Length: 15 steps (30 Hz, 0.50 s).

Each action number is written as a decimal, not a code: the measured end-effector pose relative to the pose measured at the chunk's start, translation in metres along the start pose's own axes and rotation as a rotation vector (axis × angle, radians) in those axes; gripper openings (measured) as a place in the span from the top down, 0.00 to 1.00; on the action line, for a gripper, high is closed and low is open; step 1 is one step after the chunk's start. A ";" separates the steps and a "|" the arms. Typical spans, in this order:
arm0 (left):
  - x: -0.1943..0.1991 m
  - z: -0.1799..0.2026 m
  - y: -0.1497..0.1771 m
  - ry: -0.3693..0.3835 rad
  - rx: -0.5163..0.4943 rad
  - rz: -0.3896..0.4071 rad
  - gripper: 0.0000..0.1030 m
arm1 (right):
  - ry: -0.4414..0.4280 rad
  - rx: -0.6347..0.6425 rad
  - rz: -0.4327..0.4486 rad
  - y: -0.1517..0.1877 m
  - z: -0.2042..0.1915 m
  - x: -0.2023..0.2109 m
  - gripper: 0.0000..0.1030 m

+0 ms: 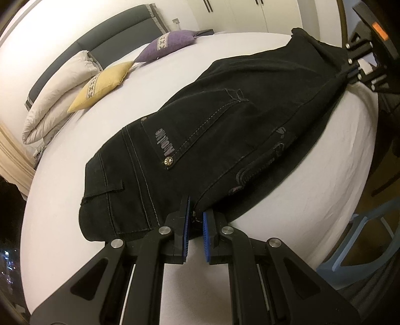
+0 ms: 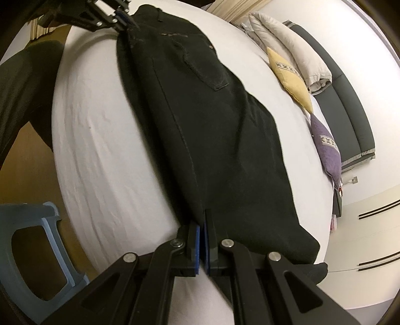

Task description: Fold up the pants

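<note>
Pants (image 1: pixel 225 130): black jeans, lying lengthwise on the bed, folded along their length so one leg lies over the other; a back pocket with pale stitching and grey lettering faces up near the waistband.
Waist end: nearest the left wrist camera, at the near edge of the mattress, with a belt loop and a metal rivet showing.
Leg end: nearest the right wrist camera, the hems reaching the mattress edge.
Left tongs (image 1: pixel 196 220): blue pads close together with a narrow gap, a fold of the waist edge pinched between their tips; also seen far off in the right wrist view (image 2: pixel 122 18), gripping the same end.
Right tongs (image 2: pixel 202 240): pads pressed almost flush, pinching the edge of the leg fabric; in the left wrist view (image 1: pixel 350 67) they show at the far end, cloth gathered into them.
Bed (image 1: pixel 75 200): white sheet, slightly creased, carrying the pants near its near side.
Pillows: a yellow cushion (image 1: pixel 100 86) and a purple cushion (image 1: pixel 167 45) lie by the dark headboard (image 1: pixel 112 42), well apart from the pants.
Duvet (image 1: pixel 57 92): cream, folded, beside the yellow cushion.
Stool (image 2: pixel 32 247): pale blue plastic, standing on the floor just beside the bed.
Wardrobe (image 1: pixel 237 12): white doors with dark handles beyond the bed.
</note>
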<state>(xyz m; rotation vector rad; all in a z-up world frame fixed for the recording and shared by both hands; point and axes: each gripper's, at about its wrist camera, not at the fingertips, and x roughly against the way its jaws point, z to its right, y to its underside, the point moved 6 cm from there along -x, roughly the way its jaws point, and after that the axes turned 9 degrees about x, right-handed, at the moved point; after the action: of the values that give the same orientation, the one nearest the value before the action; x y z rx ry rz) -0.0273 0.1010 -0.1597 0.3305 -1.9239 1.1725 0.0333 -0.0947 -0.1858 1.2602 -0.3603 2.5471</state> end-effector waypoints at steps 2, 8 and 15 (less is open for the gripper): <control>-0.006 -0.003 0.002 0.020 0.010 -0.012 0.91 | 0.000 0.006 -0.010 0.002 -0.003 -0.006 0.97; -0.004 -0.012 -0.003 -0.017 -0.008 -0.061 0.63 | 0.005 -0.042 0.009 0.004 -0.001 -0.006 0.95; 0.020 -0.025 -0.016 0.045 0.109 -0.070 0.26 | 0.048 -0.154 0.024 0.013 0.011 0.004 0.49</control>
<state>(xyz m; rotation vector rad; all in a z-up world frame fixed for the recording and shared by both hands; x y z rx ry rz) -0.0170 0.1165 -0.1295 0.4231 -1.7998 1.2312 0.0341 -0.1103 -0.1771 1.1433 -0.5524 2.5108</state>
